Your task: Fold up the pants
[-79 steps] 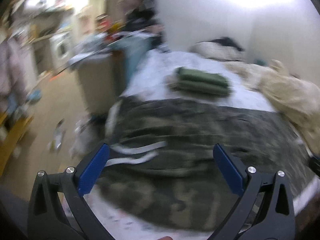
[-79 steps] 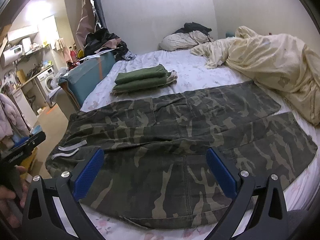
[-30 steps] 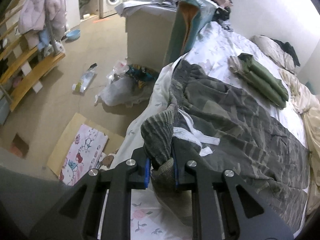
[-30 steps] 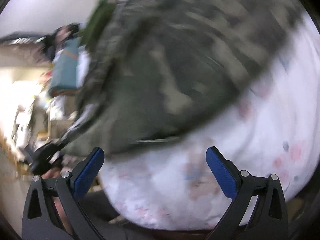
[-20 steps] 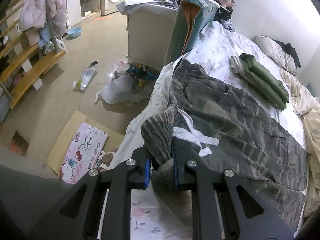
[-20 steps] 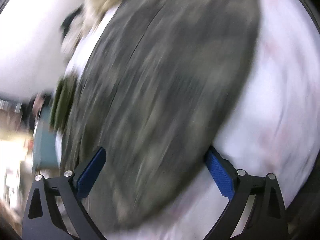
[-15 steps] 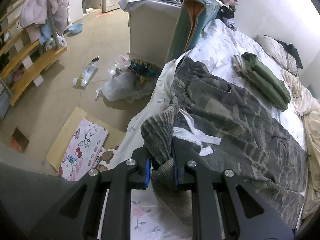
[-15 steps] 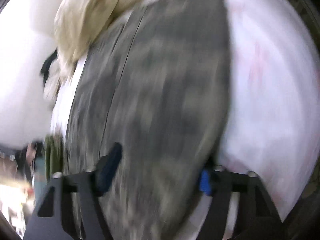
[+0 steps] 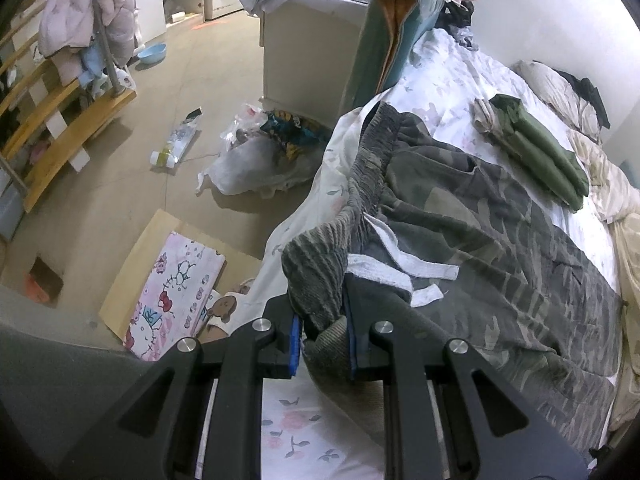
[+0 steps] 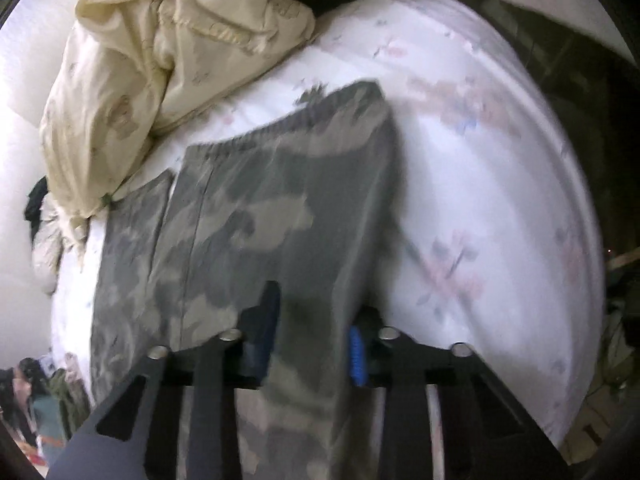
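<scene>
Camouflage pants (image 9: pixel 492 240) lie spread along the bed, waistband toward the bed's edge, white drawstrings (image 9: pixel 400 272) loose on top. My left gripper (image 9: pixel 322 332) is shut on a bunched corner of the ribbed waistband (image 9: pixel 316 268). In the right wrist view the pants' leg end (image 10: pixel 288 216) lies on the floral sheet (image 10: pixel 500 200). My right gripper (image 10: pixel 312 344) has its blue pads (image 10: pixel 356 354) closed in on the near edge of that leg; the frame is blurred.
Folded green clothes (image 9: pixel 536 152) lie further up the bed. A cream duvet (image 10: pixel 160 48) is bunched beside the leg ends. A teal board (image 9: pixel 384 40) leans on the bed side. Bags (image 9: pixel 260 160), a bottle (image 9: pixel 176 144) and cardboard (image 9: pixel 172 276) litter the floor.
The left gripper closed on the waistband corner and holds it, nearly still. The right gripper swept along the pants to the leg end and its jaws closed in on the fabric.
</scene>
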The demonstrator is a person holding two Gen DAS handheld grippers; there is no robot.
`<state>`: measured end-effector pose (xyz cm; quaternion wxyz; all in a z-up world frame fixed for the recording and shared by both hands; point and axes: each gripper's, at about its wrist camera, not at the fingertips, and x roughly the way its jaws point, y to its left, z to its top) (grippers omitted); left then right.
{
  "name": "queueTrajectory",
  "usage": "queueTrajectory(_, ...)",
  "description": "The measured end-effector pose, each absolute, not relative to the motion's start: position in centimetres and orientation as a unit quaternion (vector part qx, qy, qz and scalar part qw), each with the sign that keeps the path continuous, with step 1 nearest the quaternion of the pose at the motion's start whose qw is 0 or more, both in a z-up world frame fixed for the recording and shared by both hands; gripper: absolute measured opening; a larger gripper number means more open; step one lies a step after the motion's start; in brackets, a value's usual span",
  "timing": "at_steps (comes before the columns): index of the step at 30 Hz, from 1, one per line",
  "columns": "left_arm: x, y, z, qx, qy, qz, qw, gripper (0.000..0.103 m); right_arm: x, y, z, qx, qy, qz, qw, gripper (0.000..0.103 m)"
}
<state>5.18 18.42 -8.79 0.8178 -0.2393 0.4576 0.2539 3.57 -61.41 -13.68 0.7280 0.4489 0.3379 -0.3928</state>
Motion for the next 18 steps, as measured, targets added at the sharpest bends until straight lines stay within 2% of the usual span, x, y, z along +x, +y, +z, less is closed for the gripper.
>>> queueTrajectory(4,5.2,18.9,-9.1,-0.262,0.468,0.253,0.805,0.014,4.5,-60.0,-10.8,0.403,0.317,-0.388,0.766,0.000)
queueTrajectory(7,5.0,19.9,-9.3,-0.316,0.474,0.243,0.786,0.014,5.7,-59.7,-8.3,0.410,0.284,-0.368,0.785,0.000)
queueTrajectory(11,5.9,21.1,-8.2,-0.337,0.488,0.222,0.774,0.014,7.6,-59.4,-4.5,0.408,0.249,-0.338,0.811,0.000)
queueTrajectory(18,10.3,21.8,-5.5,-0.308,0.525,0.189,0.770,0.014,14.8,-58.4,1.5,0.374,0.233,-0.277,0.854,0.000)
